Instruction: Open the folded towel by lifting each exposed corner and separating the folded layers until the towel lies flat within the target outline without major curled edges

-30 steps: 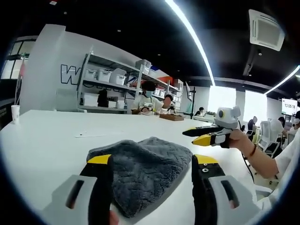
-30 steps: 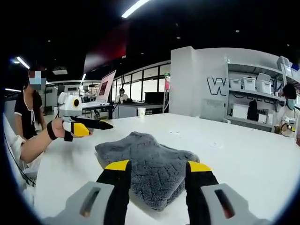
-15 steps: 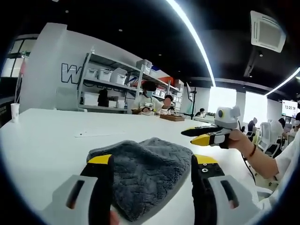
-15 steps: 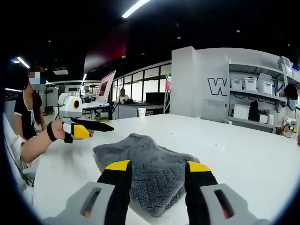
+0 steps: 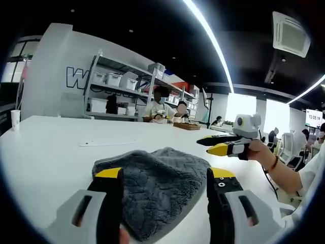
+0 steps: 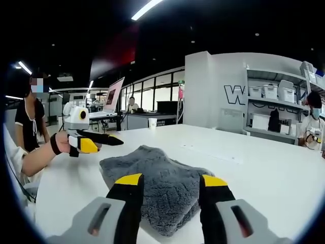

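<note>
A thick grey towel lies folded in a rumpled heap on the white table. My left gripper hovers open just short of its near edge, jaws wide apart with nothing held. In the left gripper view, a hand holds my right gripper above the towel's right side. The right gripper view has the same towel ahead of my right gripper, whose yellow-tipped jaws stand open and hold nothing. There the left gripper hangs at the towel's left, clear of the cloth.
A flat sheet of paper lies on the table beyond the towel. A paper cup stands near the far edge. Shelves with white bins and seated people are behind the table. A person's forearm reaches in at right.
Both views have eased a little closer to the towel. The towel keeps its shape and both pairs of jaws stay apart.
</note>
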Demonstrator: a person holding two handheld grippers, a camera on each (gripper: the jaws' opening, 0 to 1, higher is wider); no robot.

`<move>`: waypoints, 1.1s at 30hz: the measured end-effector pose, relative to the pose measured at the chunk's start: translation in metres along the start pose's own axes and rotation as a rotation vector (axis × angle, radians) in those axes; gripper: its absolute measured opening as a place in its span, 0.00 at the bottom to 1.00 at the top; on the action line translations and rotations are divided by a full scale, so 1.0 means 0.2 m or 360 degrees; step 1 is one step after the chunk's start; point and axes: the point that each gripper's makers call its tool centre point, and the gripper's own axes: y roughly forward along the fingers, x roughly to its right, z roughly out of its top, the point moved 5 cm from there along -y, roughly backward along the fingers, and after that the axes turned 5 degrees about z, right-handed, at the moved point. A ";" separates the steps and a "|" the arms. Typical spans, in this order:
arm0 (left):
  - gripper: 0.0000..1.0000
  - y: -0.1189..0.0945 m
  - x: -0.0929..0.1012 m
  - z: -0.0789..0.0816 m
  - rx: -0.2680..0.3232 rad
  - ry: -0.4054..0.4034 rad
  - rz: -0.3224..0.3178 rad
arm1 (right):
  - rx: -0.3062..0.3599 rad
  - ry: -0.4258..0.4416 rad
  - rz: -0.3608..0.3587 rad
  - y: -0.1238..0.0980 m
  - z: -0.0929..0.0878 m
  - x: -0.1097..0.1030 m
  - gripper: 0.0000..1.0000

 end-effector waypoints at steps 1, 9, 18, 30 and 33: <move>0.65 0.00 0.00 0.00 -0.0002 -0.0001 0.0003 | 0.0000 0.0001 0.0000 0.00 0.00 0.00 0.40; 0.64 0.02 -0.03 0.02 0.0056 -0.0029 0.0009 | -0.0015 -0.0008 -0.0026 0.02 0.00 0.03 0.38; 0.61 0.05 -0.09 0.01 0.0068 -0.0054 0.0032 | -0.0002 -0.0007 -0.0029 0.05 -0.01 0.04 0.37; 0.61 0.08 -0.13 0.01 0.0046 -0.0022 0.0077 | -0.0021 0.0015 -0.0054 0.07 -0.02 0.08 0.37; 0.60 0.09 -0.14 0.00 0.0003 -0.0004 0.0104 | -0.0011 0.0023 -0.0067 0.08 -0.02 0.10 0.36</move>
